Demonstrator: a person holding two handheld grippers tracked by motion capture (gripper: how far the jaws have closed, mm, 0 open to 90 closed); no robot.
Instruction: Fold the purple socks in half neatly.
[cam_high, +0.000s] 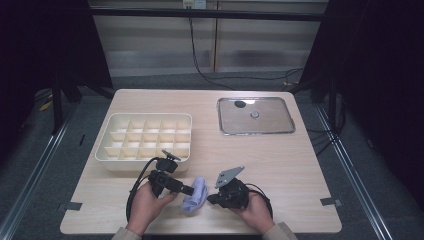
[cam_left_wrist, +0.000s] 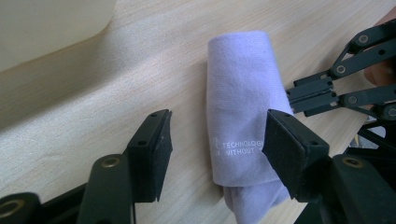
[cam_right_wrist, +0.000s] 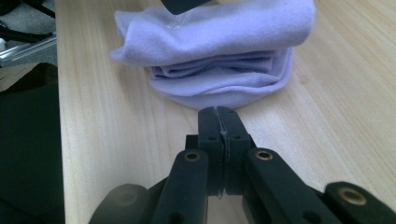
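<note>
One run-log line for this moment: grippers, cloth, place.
left gripper: open, astride cloth | right gripper: shut, empty, beside cloth | cloth: folded, on table

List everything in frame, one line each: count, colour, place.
folded soft cloth: 1, pale lilac with white print, near table edge, between the two tools
compartment organiser tray: 1, cream plastic, gridded, empty, left half of table
flat rectangular metal tray: 1, silver, far right of table
small round knob-like thing: 1, silver, middle of the metal tray
small dark thing: 1, black, far left of the metal tray; too small to identify
wooden table: 1, light wood
tape pieces: 2, grey, near left and right table edges
left tool: 1, black, open, one pad each side of the cloth
right tool: 1, black, shut, tip just short of the cloth
hands: 2, bottom edge, one on each tool
</note>
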